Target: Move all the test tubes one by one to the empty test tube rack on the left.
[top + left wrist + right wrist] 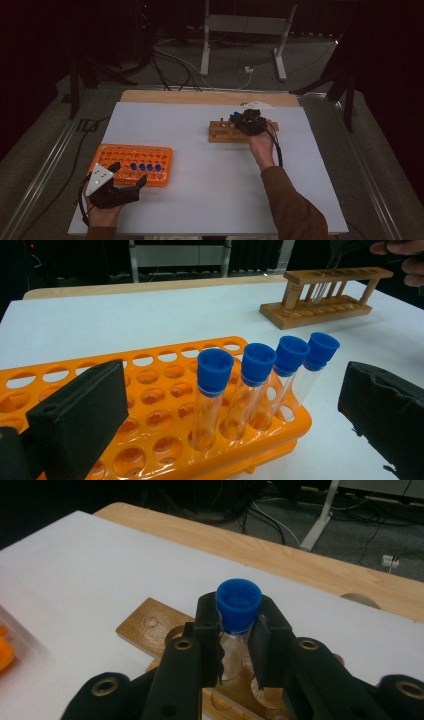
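An orange tube rack (131, 151) lies at the near left and holds several clear tubes with blue caps (146, 167) in its front row. My left gripper (128, 175) rests just in front of the rack, jaws open, with the capped tubes (215, 372) standing beyond the gap between them. A wooden tube rack (220, 134) sits at the middle right. Above it, my right gripper (235, 625) is shut on a clear tube with a blue cap (238, 600), held just under the cap. The tube's lower end reaches down into a hole of the wooden rack (150, 627).
The white tabletop (200, 165) stretches bare between the two racks. A wooden board edge (200, 97) runs along the far side. Beyond the table, a white stand (240, 30) and cables lie on the dark floor.
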{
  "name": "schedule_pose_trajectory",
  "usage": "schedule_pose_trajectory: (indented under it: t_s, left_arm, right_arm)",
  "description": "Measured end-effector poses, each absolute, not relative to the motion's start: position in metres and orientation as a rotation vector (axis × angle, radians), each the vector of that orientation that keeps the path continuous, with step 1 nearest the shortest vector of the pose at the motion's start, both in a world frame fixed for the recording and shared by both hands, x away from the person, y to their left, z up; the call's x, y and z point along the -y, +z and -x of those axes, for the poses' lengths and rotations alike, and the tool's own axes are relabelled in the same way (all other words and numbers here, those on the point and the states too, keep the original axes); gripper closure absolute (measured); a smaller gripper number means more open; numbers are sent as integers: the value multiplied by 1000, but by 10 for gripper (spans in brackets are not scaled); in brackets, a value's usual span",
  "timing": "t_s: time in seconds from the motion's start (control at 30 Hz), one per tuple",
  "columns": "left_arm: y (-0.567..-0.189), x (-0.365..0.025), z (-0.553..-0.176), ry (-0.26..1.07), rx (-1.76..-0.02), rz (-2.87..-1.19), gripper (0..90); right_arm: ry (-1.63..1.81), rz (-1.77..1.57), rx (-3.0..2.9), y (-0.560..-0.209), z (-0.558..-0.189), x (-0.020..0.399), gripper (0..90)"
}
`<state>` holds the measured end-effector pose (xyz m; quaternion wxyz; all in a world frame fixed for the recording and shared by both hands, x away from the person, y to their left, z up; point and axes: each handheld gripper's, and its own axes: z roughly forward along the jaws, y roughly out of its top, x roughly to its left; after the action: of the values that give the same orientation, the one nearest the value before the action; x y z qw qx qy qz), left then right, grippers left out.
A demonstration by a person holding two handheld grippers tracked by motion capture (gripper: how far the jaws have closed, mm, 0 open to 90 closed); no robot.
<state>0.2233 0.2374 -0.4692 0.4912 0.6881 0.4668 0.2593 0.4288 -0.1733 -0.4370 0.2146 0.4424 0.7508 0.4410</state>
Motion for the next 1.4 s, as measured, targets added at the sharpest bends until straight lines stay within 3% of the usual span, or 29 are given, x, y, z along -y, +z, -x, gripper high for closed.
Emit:
schedule_pose_trajectory:
  t_s: [1.4]
  left_arm:
    - [-464, -237, -222, 643, -1132, -1646, 7]
  right_arm:
    - [1395, -1078, -2114, -392, -381, 188, 759]
